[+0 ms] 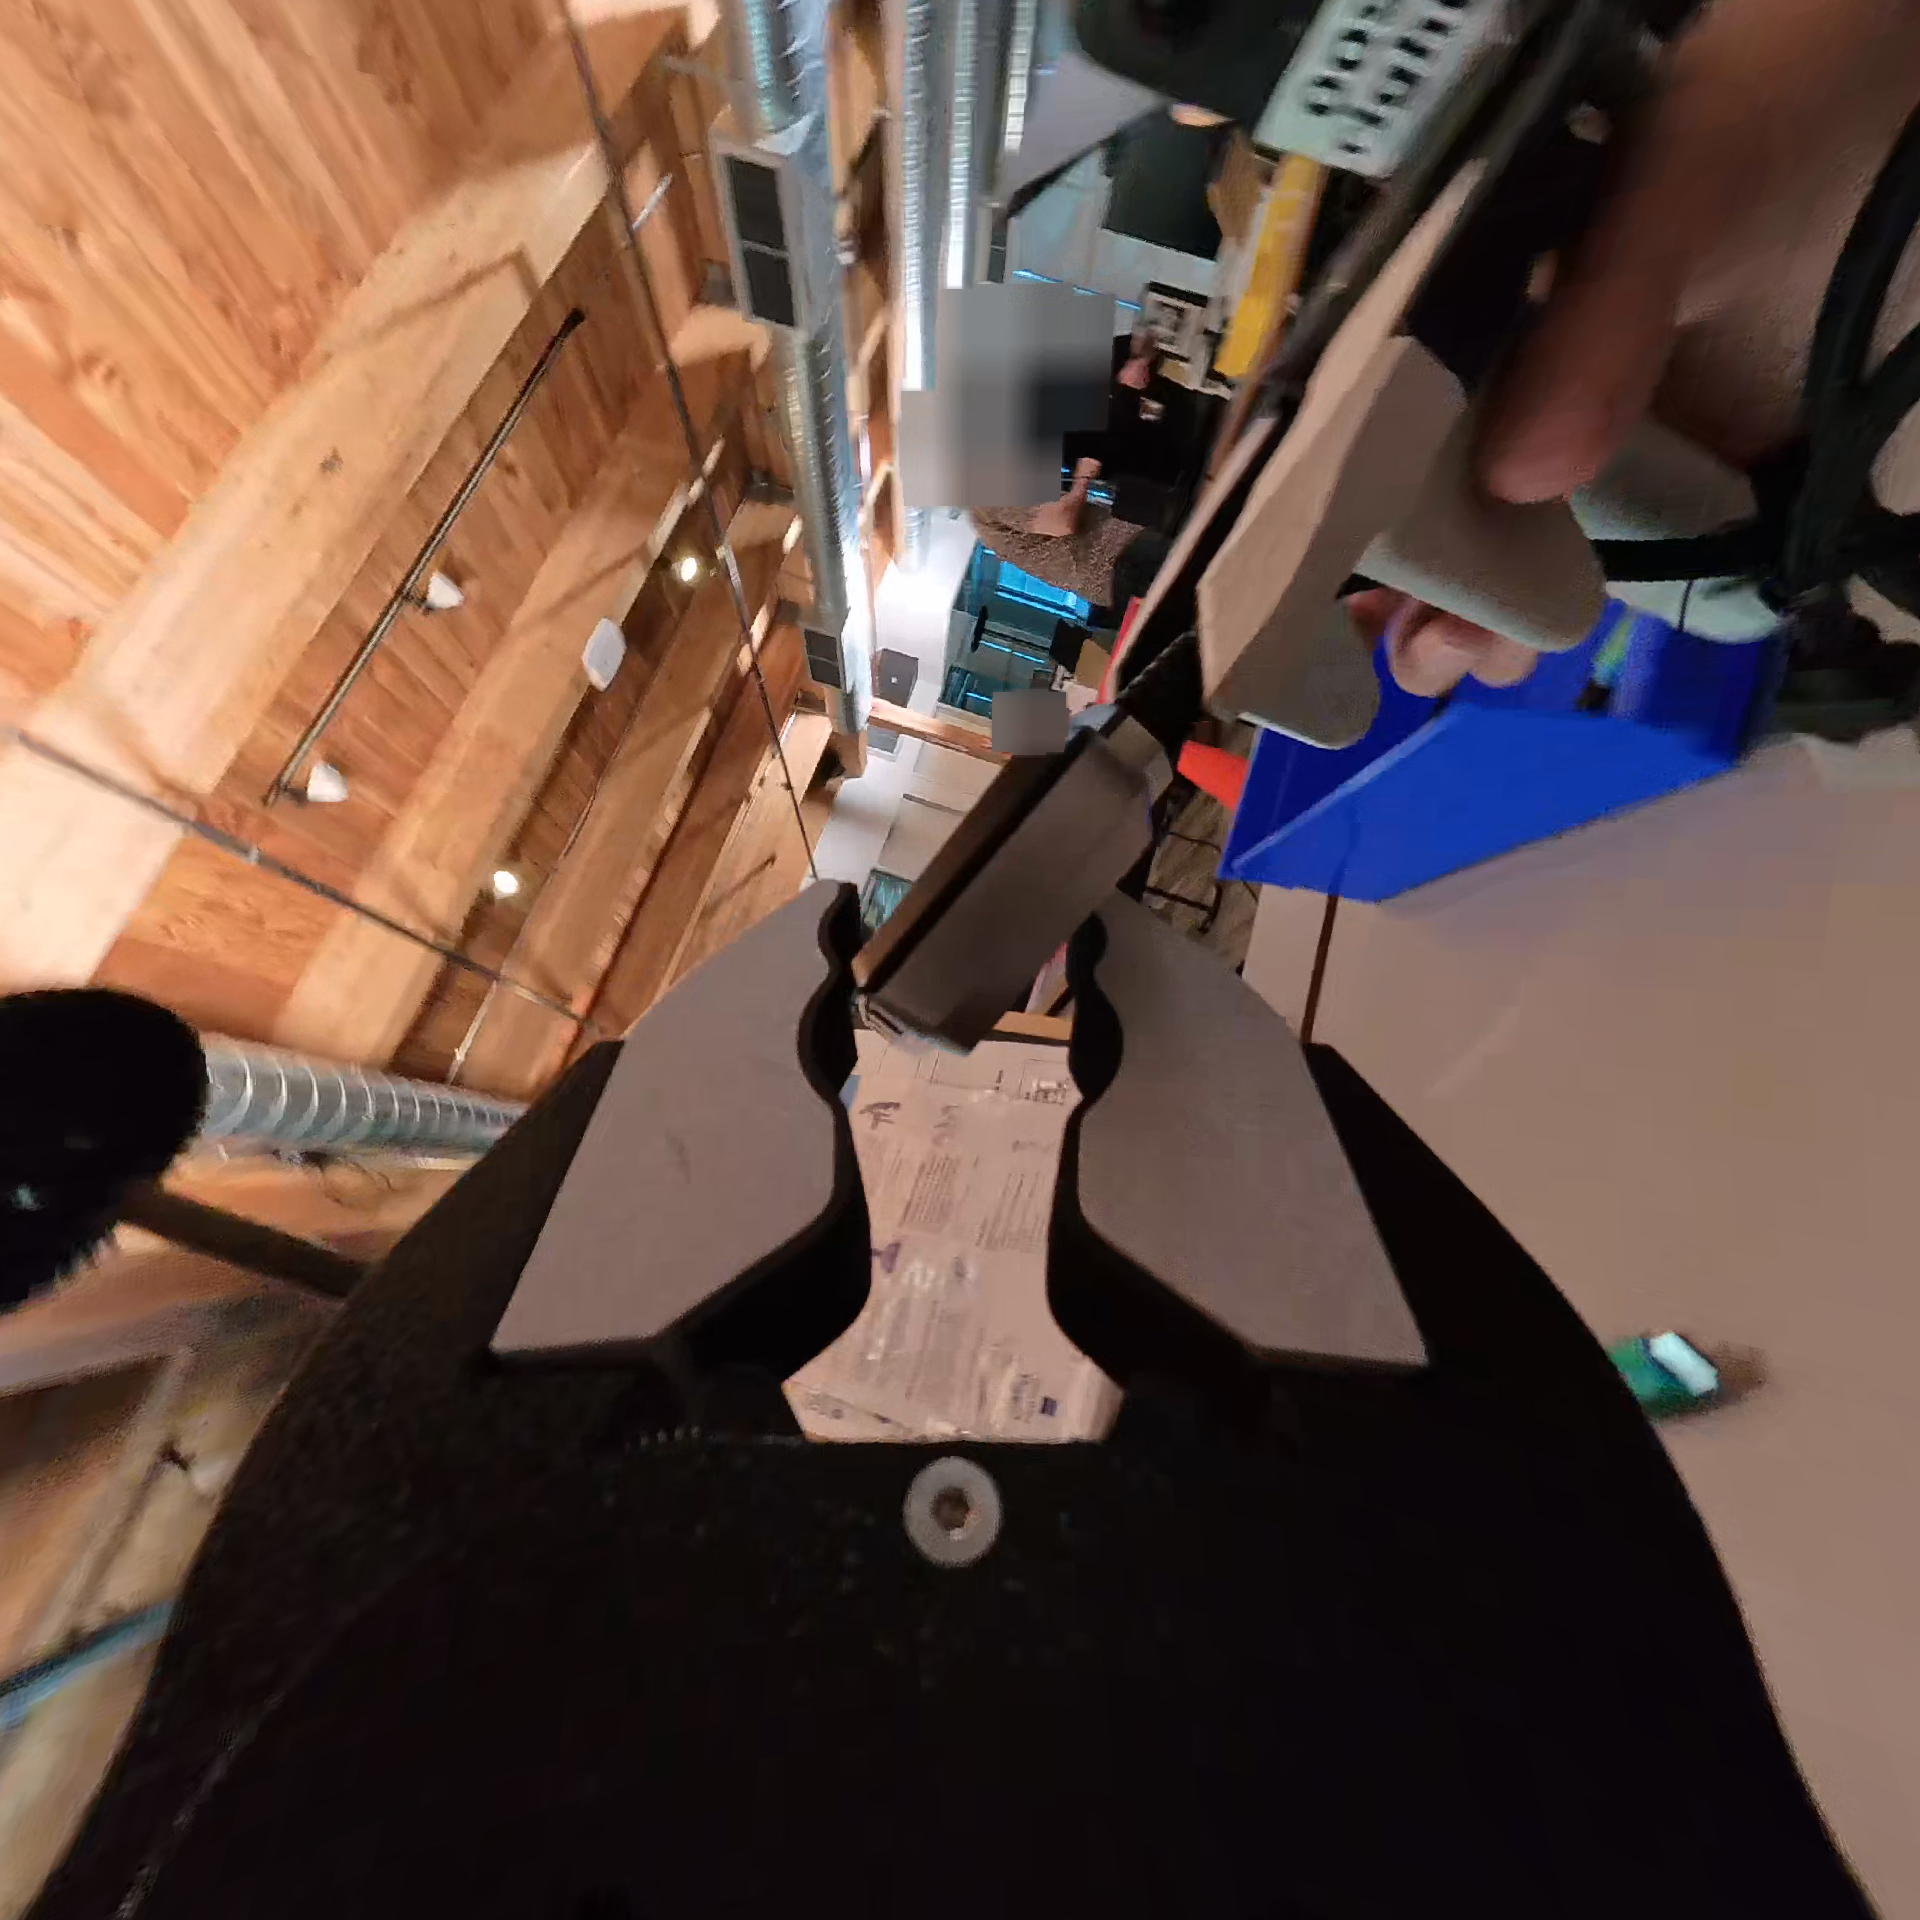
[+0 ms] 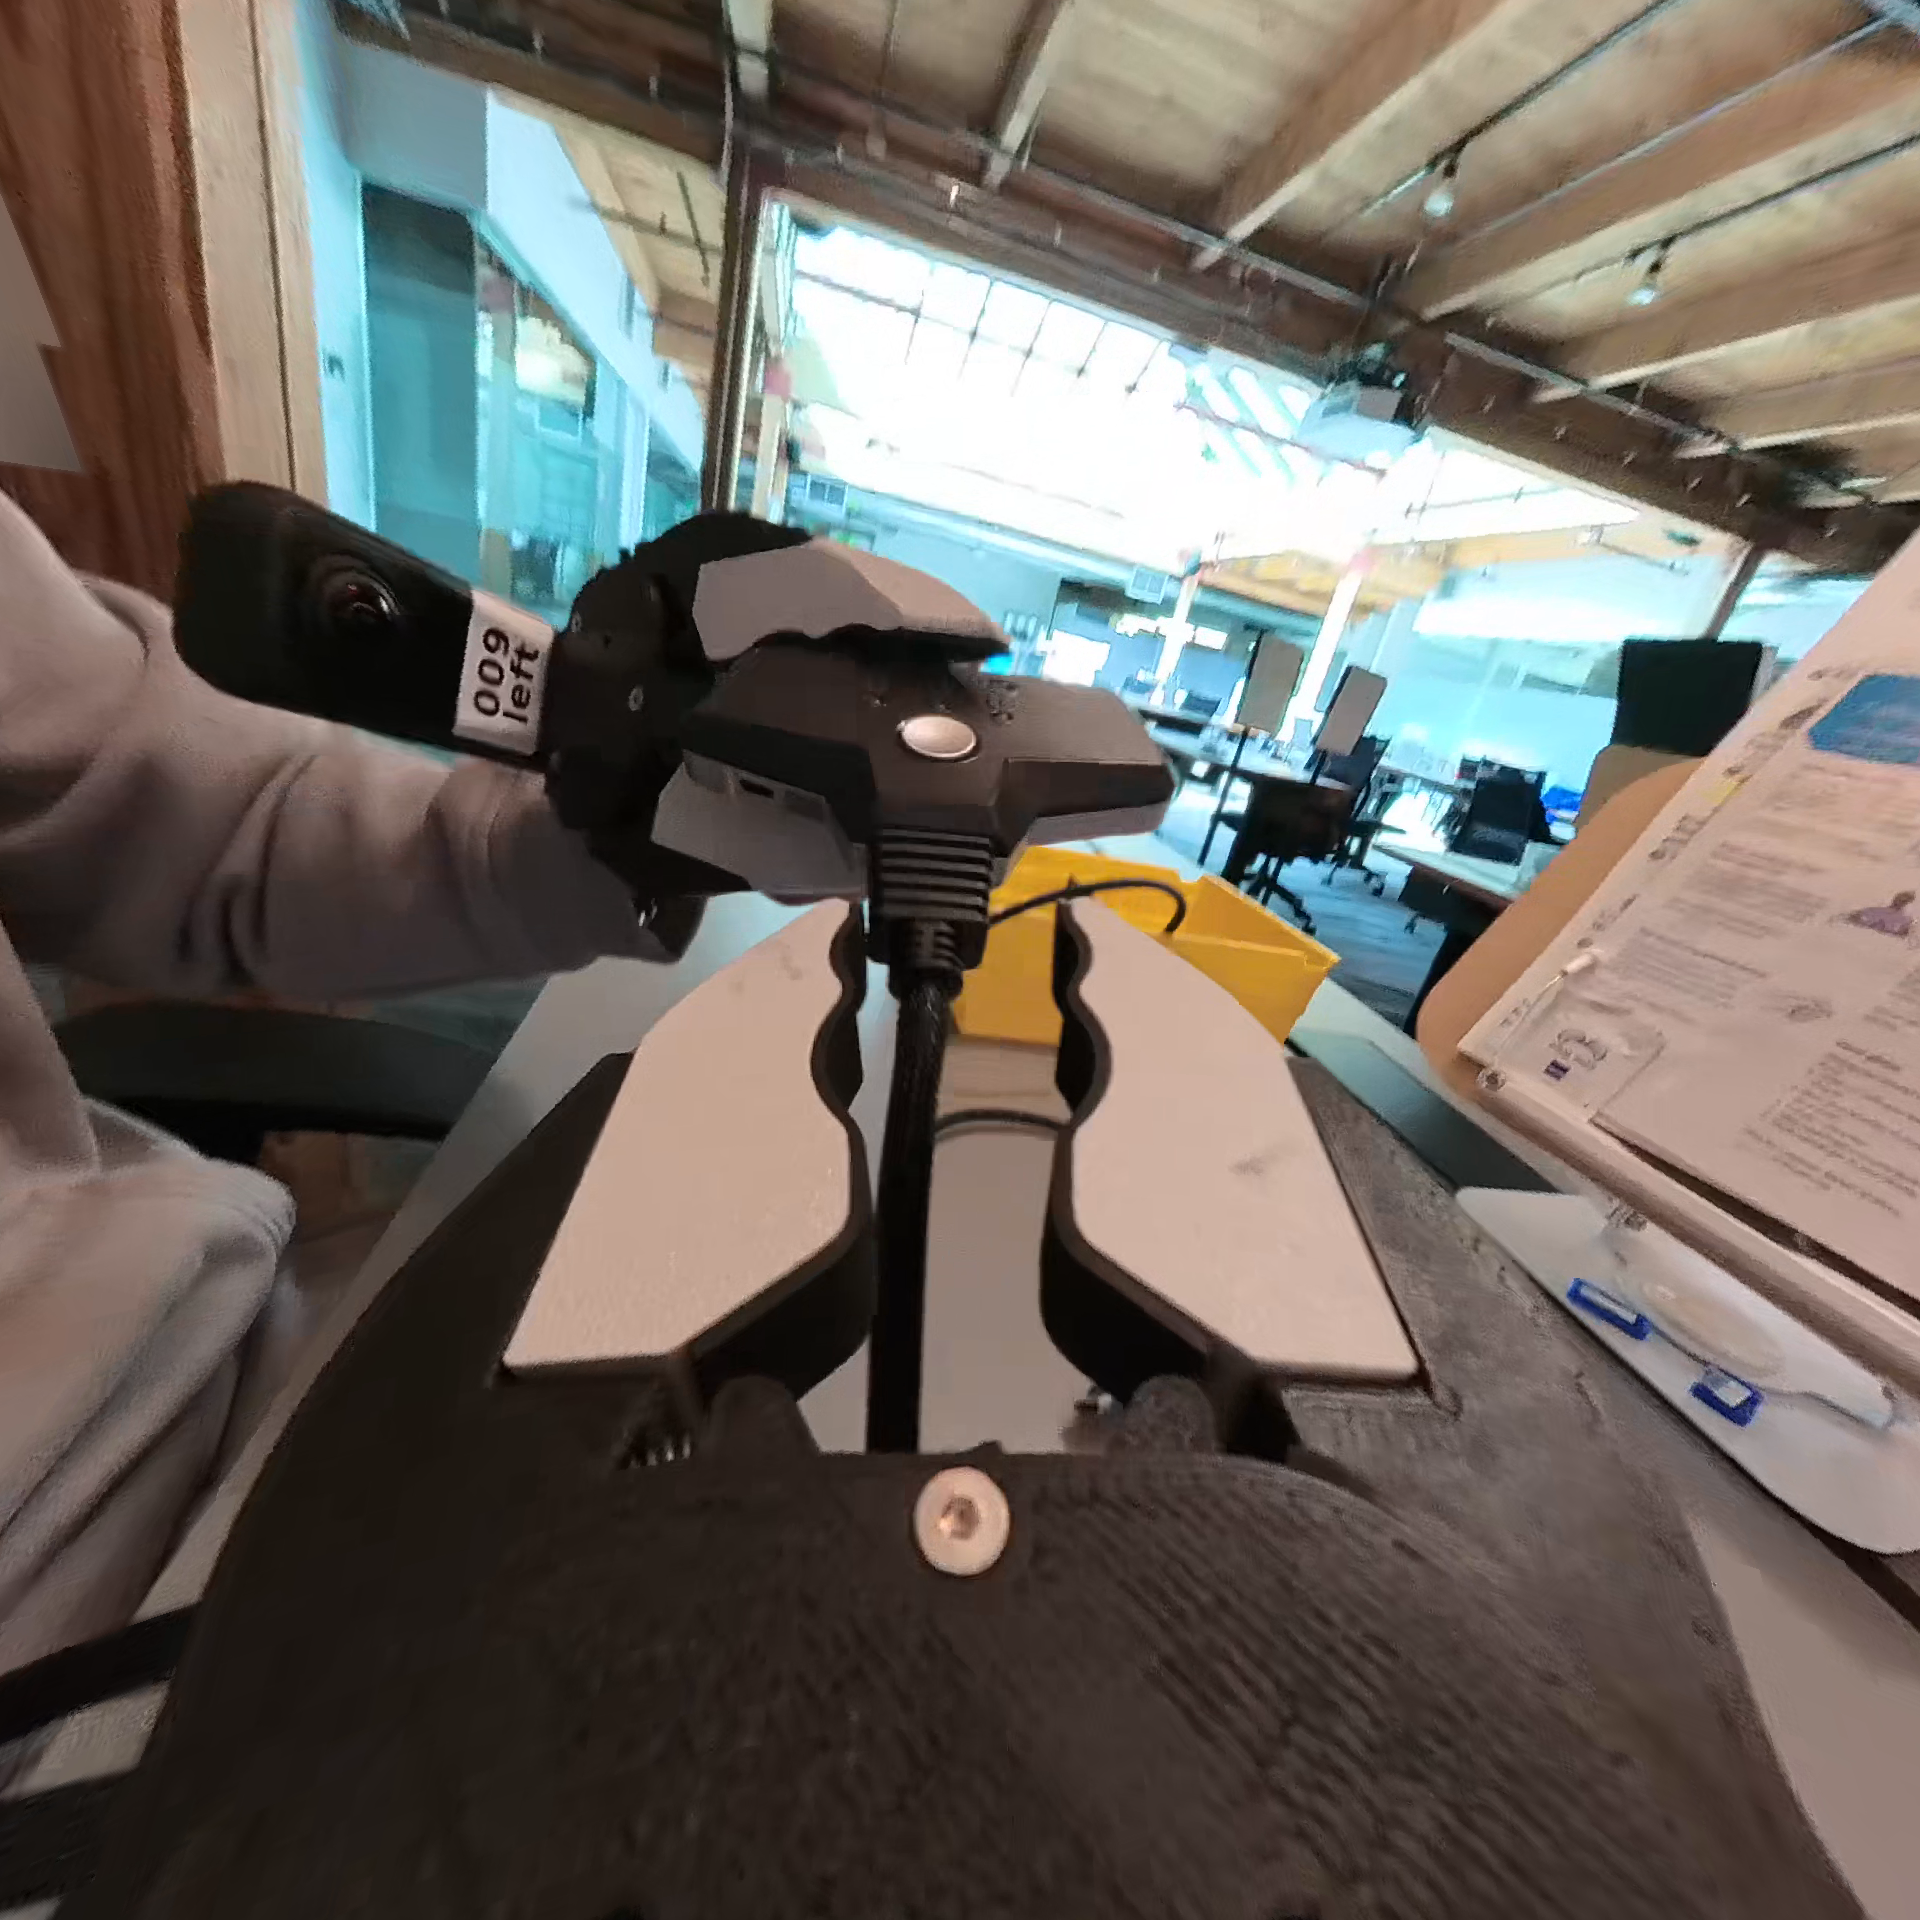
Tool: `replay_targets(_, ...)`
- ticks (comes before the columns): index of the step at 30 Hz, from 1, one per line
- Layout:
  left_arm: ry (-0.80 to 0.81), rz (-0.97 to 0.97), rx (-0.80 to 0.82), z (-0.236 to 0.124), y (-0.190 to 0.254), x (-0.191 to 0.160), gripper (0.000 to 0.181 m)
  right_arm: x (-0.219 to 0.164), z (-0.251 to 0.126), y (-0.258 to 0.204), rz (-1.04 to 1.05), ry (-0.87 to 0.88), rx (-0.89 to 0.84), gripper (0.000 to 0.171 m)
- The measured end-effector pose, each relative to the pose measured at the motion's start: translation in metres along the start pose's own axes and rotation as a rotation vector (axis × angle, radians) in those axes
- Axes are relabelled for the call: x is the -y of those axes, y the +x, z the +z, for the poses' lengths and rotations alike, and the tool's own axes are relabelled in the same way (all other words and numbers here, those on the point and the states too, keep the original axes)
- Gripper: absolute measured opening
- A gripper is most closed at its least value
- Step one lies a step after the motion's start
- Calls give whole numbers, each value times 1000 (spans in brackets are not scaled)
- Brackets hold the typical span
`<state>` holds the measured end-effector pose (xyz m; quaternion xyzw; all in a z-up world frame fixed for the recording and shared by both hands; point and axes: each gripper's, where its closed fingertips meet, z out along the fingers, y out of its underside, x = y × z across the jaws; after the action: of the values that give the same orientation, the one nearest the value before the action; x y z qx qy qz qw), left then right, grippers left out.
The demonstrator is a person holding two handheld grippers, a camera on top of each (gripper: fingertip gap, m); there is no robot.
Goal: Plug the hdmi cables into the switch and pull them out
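The dark grey HDMI switch [image 1: 997, 894] sits tilted between the tips of my left gripper [image 1: 961, 945], which is shut on it. In the right wrist view the switch [image 2: 935, 748] is a black T-shaped box with a round button, clamped between the left gripper's grey fingers [image 2: 821, 592]. A black braided HDMI cable [image 2: 914, 1143] is plugged into the switch; its ribbed plug [image 2: 925, 862] lies between the tips of my right gripper [image 2: 958, 925]. The jaws stand apart with a gap beside the plug. The right gripper's beige fingers [image 1: 1320, 540] show at upper right in the left wrist view.
A yellow bin [image 2: 1226, 945] stands behind the switch. A clipboard with printed sheets [image 2: 1714, 987] leans at the right above a white packet [image 2: 1714, 1382]. A blue bin [image 1: 1475, 800] and a small green-and-white object [image 1: 1662, 1371] lie on the pale table [image 1: 1610, 1091]. A grey sleeve [image 2: 260, 831] is at left.
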<state>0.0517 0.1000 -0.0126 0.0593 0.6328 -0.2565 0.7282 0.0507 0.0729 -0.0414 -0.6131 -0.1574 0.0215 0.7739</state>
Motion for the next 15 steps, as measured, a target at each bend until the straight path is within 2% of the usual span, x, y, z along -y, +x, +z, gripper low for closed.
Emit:
replay_targets(5,11,-344,95,14,-18,8,38,41,-18,6,80,184,-11,38)
replay_targets(8,14,-338,151,25,-16,18,37,58,-23,6,55,254,-51,42)
replay_targets(11,-5,-347,216,31,-19,21,37,66,-25,16,85,277,-137,41)
replay_targets(15,-15,-339,264,32,-22,23,37,72,-28,19,123,326,-162,36)
